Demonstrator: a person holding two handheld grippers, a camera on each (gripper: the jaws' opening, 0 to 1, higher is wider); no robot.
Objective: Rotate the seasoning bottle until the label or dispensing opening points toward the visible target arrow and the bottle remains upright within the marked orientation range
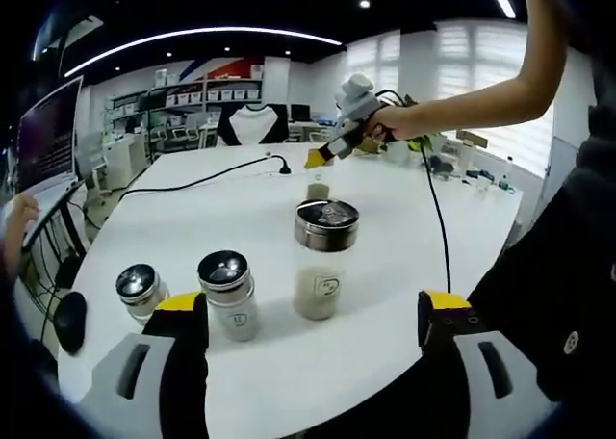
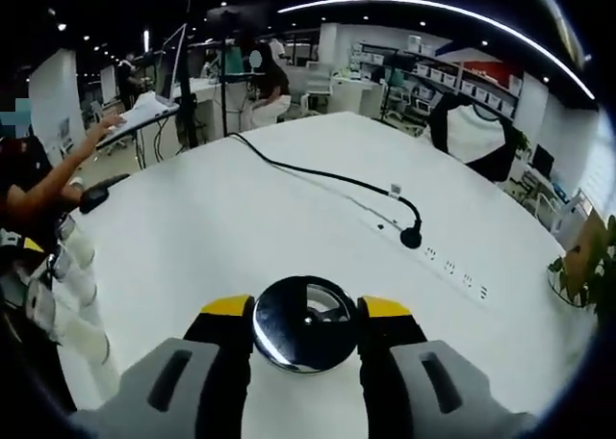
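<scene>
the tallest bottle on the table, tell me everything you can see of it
The tallest bottle is clear, roughly half full of pale seasoning, with a shiny metal cap and a small dark mark on its front. It stands upright on the white table, apart from two shorter bottles on one side. Nothing touches it.

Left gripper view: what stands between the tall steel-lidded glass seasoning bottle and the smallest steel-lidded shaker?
A mid-sized glass shaker with a steel lid stands between them on the white table, seen in the left gripper view.
</scene>
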